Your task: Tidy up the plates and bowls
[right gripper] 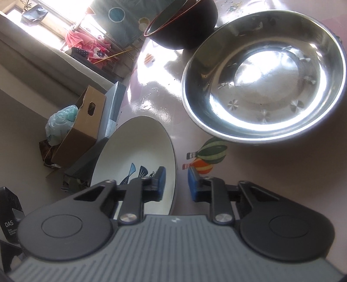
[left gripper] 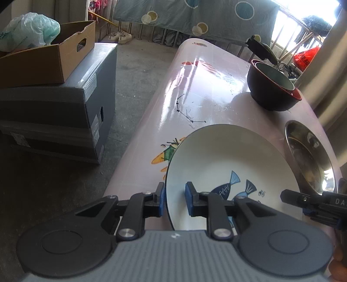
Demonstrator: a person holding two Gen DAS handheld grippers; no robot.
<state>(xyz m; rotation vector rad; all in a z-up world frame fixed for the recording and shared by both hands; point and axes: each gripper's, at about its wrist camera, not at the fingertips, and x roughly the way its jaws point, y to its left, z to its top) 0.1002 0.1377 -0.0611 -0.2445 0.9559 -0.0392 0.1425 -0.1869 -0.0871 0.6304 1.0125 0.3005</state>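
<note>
A white plate with blue fish drawings point(left gripper: 221, 158) sits at the near end of the pink table point(left gripper: 195, 86). My left gripper point(left gripper: 174, 200) straddles its left rim, one blue pad outside and one inside, with a gap showing, so it is open. My right gripper point(right gripper: 176, 184) straddles the plate's point(right gripper: 134, 149) right rim the same way, open. A steel plate point(right gripper: 266, 71) lies to the right of the white plate; it also shows in the left wrist view point(left gripper: 308, 156). Nested dark bowls point(left gripper: 271, 86) stand farther back.
A cardboard box point(left gripper: 49, 58) with a plastic bag sits on a grey box point(left gripper: 65, 112) on the floor left of the table. A patterned cloth point(left gripper: 195, 15) hangs over a rack behind. A curtain point(left gripper: 325, 71) hangs at the right.
</note>
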